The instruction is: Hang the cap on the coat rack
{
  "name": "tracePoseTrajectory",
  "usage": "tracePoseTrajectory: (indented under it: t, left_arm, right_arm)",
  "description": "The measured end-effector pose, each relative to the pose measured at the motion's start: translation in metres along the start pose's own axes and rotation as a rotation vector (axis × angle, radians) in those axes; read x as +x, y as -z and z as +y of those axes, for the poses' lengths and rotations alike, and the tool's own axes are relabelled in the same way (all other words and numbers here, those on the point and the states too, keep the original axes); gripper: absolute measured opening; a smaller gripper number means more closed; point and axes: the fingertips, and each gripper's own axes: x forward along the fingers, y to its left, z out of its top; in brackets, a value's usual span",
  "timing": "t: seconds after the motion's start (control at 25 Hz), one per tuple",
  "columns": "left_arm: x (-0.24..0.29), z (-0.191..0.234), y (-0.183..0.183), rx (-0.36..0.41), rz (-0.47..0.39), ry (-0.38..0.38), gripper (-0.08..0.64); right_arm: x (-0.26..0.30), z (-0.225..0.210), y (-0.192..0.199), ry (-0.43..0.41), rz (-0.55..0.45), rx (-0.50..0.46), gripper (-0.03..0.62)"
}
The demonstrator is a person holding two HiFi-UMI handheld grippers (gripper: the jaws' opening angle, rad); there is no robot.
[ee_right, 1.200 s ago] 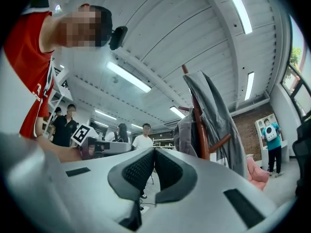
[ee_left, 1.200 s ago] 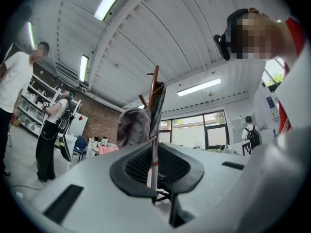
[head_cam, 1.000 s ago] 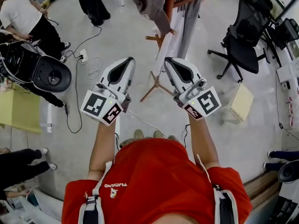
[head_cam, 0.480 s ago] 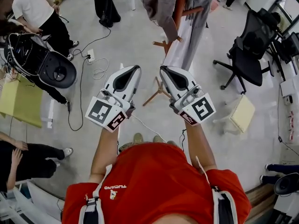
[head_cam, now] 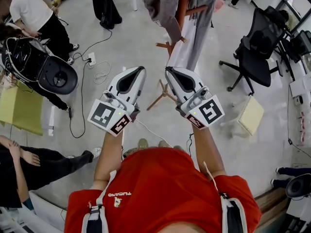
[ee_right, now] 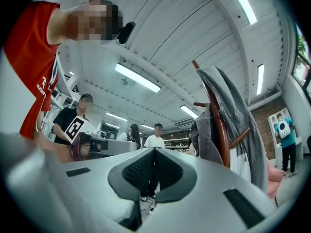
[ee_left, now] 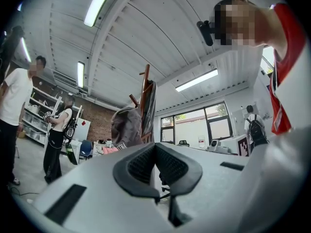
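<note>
My left hand-held gripper and right hand-held gripper sit side by side at the middle of the head view, above the floor. Each is clenched, its pads pressed together with nothing between them. The coat rack stands at the upper middle of the frame, beyond the gripper tips, with grey clothes draped over it. I cannot pick out the cap in any view.
</note>
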Motion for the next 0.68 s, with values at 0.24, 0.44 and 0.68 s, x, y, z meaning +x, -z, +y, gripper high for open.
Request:
tracePoseTrajectory:
  t: [0.24, 0.44, 0.68]
  left_arm:
    - [0.0036, 0.0016, 0.0003, 0.000, -0.001, 0.016, 0.008]
    - [0.0052, 0.0015, 0.0004, -0.002, 0.001, 0.024, 0.008]
    - [0.0054, 0.0007, 0.0000, -0.006, 0.001, 0.029, 0.008]
  right_arm:
    - [0.0011, -0.0026, -0.0002, 0.011, 0.001, -0.008, 0.023]
    - [0.0006, -0.0037, -0.0003, 0.018, 0.000, -0.010, 0.023]
    - [-0.0003, -0.0043, -0.0014, 0.023, 0.004, -0.014, 0.023]
